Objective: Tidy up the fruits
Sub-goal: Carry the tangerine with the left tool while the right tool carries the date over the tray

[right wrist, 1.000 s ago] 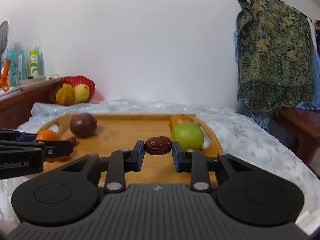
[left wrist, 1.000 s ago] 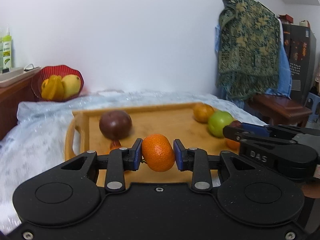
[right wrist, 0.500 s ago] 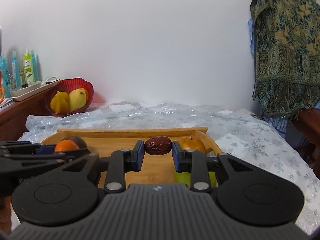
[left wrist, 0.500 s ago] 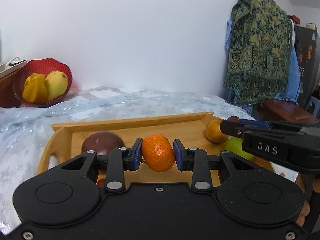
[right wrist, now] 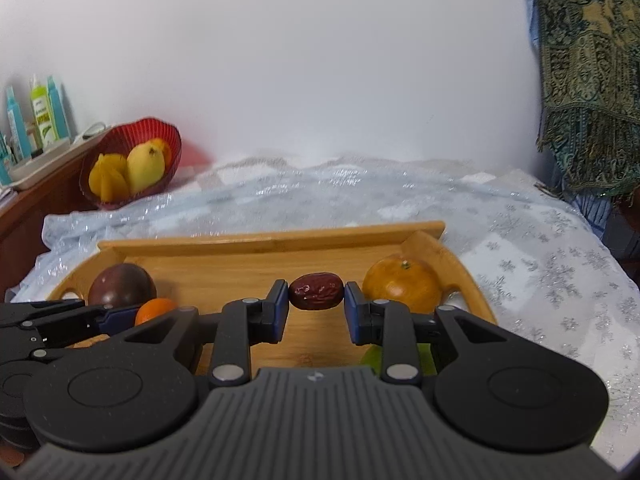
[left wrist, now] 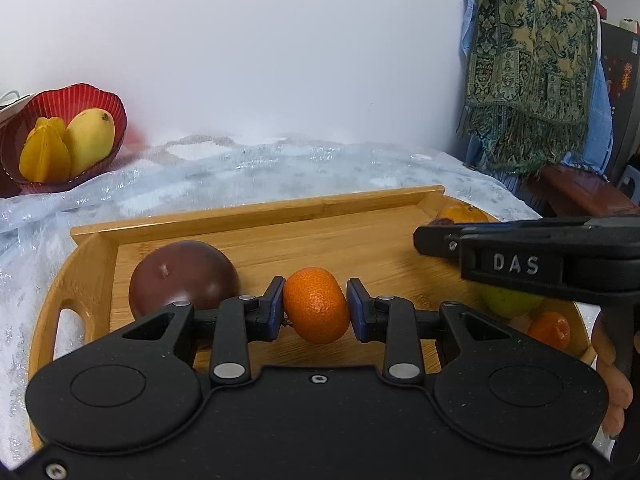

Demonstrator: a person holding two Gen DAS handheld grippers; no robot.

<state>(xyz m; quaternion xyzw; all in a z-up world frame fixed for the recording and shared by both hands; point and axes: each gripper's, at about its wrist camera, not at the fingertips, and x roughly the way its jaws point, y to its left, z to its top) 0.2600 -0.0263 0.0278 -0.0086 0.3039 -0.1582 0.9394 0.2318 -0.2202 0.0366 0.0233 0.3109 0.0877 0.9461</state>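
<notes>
White wall backs our table, where a red bowl (right wrist: pixel 132 164) at its far left corner already keeps two fruits. Above the tray (left wrist: pixel 256 216), our left claw (left wrist: pixel 316 306) grips a mandarin (left wrist: pixel 316 304), our right (right wrist: pixel 316 292) a date (right wrist: pixel 316 291); four fruits remain.

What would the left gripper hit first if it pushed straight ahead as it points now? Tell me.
Probably the wooden tray: the left gripper, shut on a small orange, aims down over bare tray floor toward the far rim. The dark purple fruit sits left of that line. Depth is uncertain.
</notes>
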